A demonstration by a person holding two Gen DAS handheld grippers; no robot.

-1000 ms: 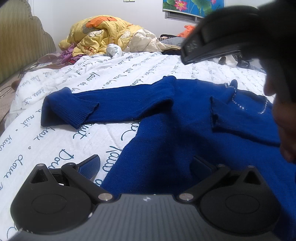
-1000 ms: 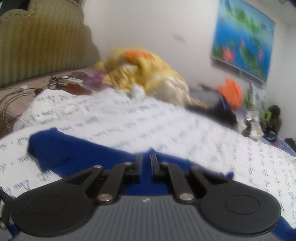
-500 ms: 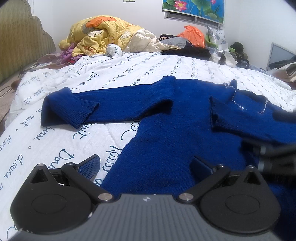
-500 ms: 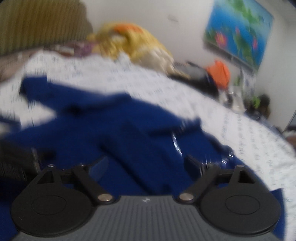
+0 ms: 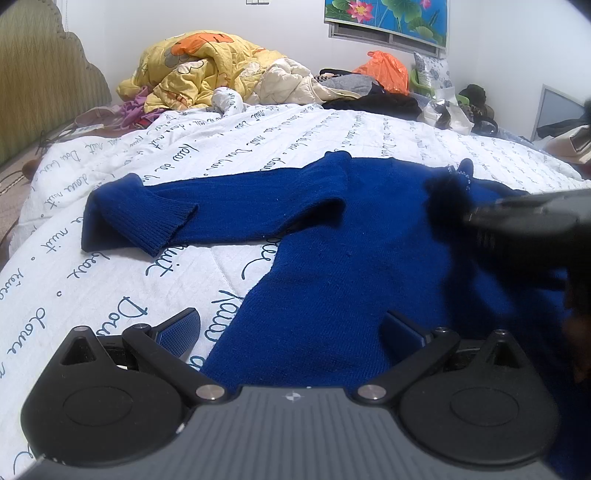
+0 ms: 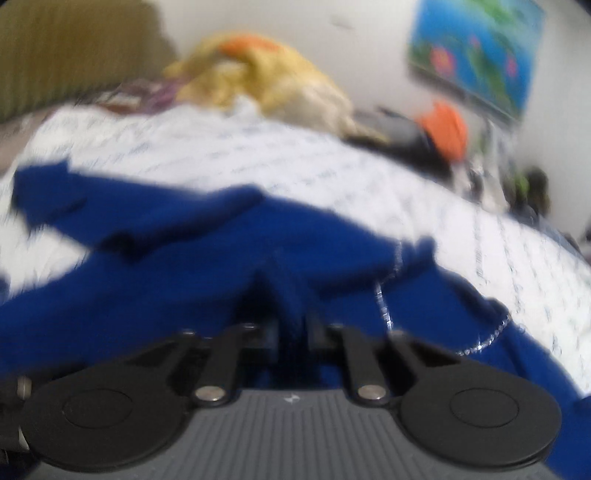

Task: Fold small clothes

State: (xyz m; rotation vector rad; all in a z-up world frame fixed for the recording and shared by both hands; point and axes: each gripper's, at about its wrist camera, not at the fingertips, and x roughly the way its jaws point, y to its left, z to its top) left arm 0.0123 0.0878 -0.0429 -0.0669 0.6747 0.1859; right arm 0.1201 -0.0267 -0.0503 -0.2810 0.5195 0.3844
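Your blue sweater [image 5: 332, 266] lies spread on the bed [image 5: 110, 280], on the white quilt with dark script printed across it. One sleeve [image 5: 207, 218] reaches out flat toward the left side of your left wrist view, its ribbed cuff turned toward you. The body of the sweater runs down toward the camera, and a line of small silvery beads [image 6: 384, 306] shows near the neck on the far right part.

Your left tongs [image 5: 291, 332] stand wide over the lower edge of the sweater. One finger sits above bare quilt just beside the hem, the other above the blue knit. Nothing is pinched between them, and whether they touch the cloth cannot be told.

Your right tongs [image 6: 291, 328] are drawn narrow, and a ridge of blue sweater fabric rises between the two fingers, so they grip a fold of the knit near the middle of the body. That view is blurred, so finer detail of the grip is not readable. In your left wrist view the right tongs come in from the right edge as a dark, smeared shape over the sweater's far side, with part of your hand [image 5: 580, 332] below them at the frame edge.

Behind the sweater, a heap of yellow bedding [image 5: 207, 70] sits at the head of the bed beside the green headboard [image 5: 40, 77]. An orange bag [image 5: 384, 72] lies further right below a lotus painting [image 5: 388, 16] on the wall.
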